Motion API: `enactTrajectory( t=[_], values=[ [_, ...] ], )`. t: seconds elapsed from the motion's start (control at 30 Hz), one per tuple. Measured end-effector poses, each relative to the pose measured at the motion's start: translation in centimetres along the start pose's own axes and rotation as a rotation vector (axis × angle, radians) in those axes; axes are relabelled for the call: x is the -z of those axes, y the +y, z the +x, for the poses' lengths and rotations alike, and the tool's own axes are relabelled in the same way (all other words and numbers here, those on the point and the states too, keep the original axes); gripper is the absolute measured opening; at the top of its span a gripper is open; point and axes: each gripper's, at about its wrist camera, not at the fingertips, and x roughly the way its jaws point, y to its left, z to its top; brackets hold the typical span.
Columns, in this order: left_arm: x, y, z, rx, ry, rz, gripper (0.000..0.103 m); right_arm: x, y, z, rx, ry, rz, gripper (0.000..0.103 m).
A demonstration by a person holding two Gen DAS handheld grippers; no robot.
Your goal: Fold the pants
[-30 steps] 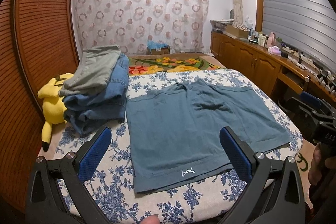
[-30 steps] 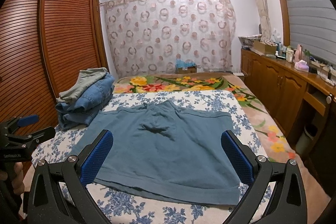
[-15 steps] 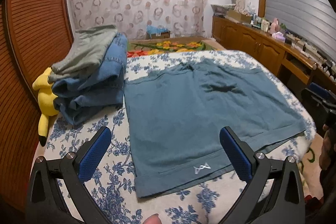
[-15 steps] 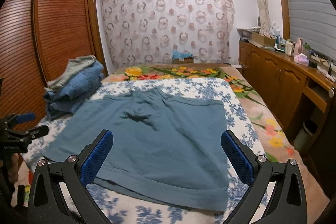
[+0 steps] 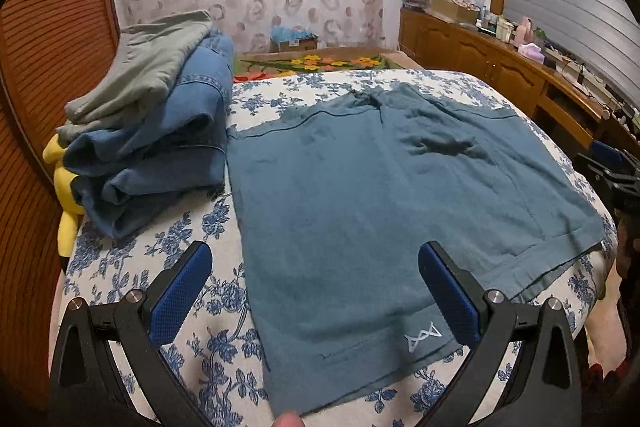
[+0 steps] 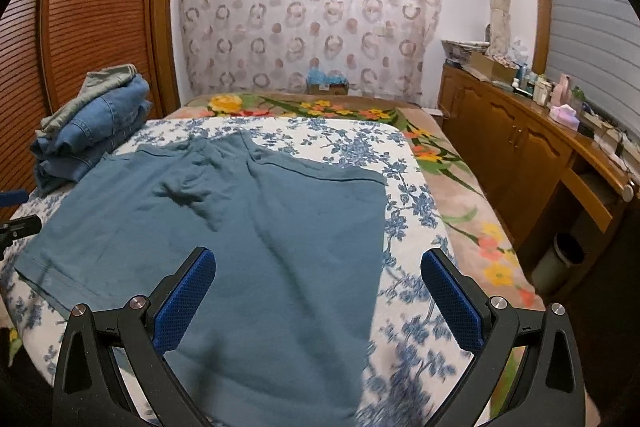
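The bed (image 5: 192, 311), under its blue-flowered cover, is taking up most of both views. The teal pants (image 5: 380, 211) are lying flat and unfolded across it, their hem edge running along the near side from about 6 o'clock to 3 o'clock in the left wrist view. A stack of folded clothes (image 5: 160, 147), denim under grey-green, is sitting at 9 to 10 o'clock, just touching the pants' far corner.

The left gripper (image 5: 314, 291) is hovering with its blue pads spread wide over the near hem beside the small white logo (image 5: 422, 335), holding nothing. The right gripper (image 6: 318, 291) is likewise gaping, empty, above the other end of the hem.

The step in hand seems to be the first pinch before a fold. To do it well, each gripper should probably be coming down on its own outer corner, catching both fabric layers but not the cover beneath. A wrinkle (image 6: 188, 193) is bunching near the crotch at 10 o'clock in the right wrist view; pulling the cloth taut between the two grips would likely be flattening it before the fold sets it in.
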Motion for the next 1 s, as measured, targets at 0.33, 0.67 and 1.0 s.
enactTrajectory(
  t=[0.33,0.67,1.0],
  values=[
    [0.0,0.1,0.8,0.066,0.017,0.010,0.103,-3.3,-4.0,2.8,-0.065,0.100,0.041,0.079],
    [0.8,-0.1,2.3,0.069,0.072,0.025,0.103,-5.3,-6.4,7.4,-0.074,0.230,0.069,0.037],
    [1.6,-0.5,3.7,0.069,0.119,0.044,0.103,-6.9,-4.8,7.9,-0.061,0.256,0.003,0.021]
  ],
)
